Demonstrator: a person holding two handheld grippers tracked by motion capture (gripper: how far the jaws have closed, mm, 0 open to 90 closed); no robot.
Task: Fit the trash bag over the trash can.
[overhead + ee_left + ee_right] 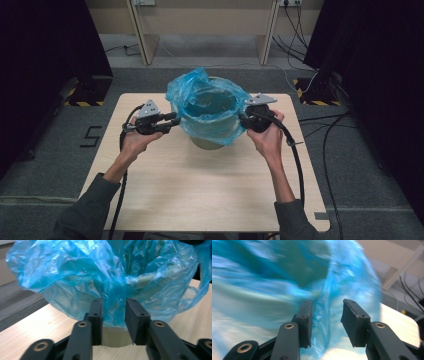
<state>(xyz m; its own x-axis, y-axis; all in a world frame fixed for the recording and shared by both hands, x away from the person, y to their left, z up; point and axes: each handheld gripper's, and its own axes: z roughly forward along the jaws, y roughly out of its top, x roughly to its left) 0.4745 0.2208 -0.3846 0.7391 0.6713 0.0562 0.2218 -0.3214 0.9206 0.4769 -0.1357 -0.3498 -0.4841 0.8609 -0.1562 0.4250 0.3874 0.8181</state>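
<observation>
Blue bin liner (105, 277) bunches between the part-open left gripper (113, 315) and right gripper (327, 322); uneven tugs could tear it or tip the bin (207, 142).

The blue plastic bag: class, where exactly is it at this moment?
In the high view, the blue plastic bag lines a round bin at the table's far middle, between the left tongs and right tongs.

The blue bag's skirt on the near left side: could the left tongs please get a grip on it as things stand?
Probably yes: the left tongs stand open with the blue bag hanging between them, nothing in front.
</observation>
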